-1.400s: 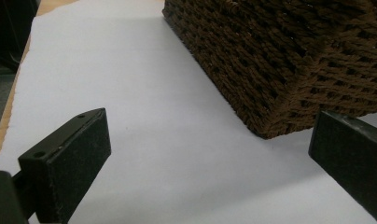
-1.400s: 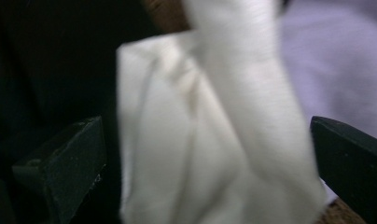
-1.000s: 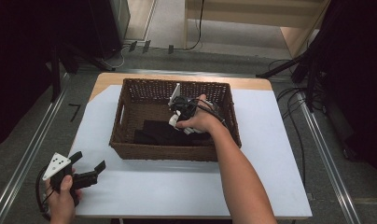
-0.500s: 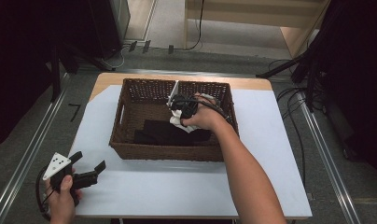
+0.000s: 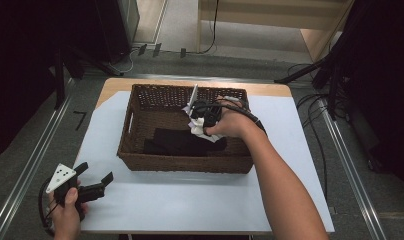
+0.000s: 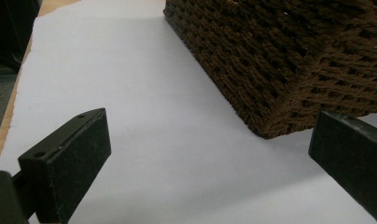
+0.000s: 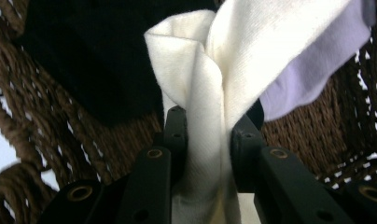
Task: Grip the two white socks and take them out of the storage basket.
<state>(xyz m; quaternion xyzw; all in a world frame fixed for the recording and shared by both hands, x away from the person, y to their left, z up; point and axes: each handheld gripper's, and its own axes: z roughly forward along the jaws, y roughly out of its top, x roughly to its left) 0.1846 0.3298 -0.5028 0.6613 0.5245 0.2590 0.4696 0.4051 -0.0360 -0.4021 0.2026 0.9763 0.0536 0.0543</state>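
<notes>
Pinching a cream-white cloth [image 7: 210, 93] between its two jaws, my right gripper [image 5: 202, 116] sits over the far right part of the woven brown basket [image 5: 140, 145]. In the right gripper view the jaws have just been closing, and the fabric is clamped between them in a bunched fold that rises out of the grip and fans away, with a pale lilac piece [image 7: 312, 70] showing past it on the right. So this gripper is closed on the cloth, not empty.

The relation I care about is the cloth against the basket walls. From the high view the cloth [image 5: 195, 127] hangs just under and to the left of the gripper, inside the rim, above a black garment [image 5: 182, 142] lying flat on the basket floor. Its long axis runs roughly up and down from the grip. I judge the next move needs a straight lift first, so the trailing end clears the rim before any sideways travel toward the white counter [image 5: 190, 200].

My left gripper [image 5: 92, 184] rests at the near left corner of the counter, well apart from the basket, jaws spread wide with nothing between them; its own view looks at the basket's near corner [image 6: 289, 84]. The right hand is plainly the nearer one for this job.
</notes>
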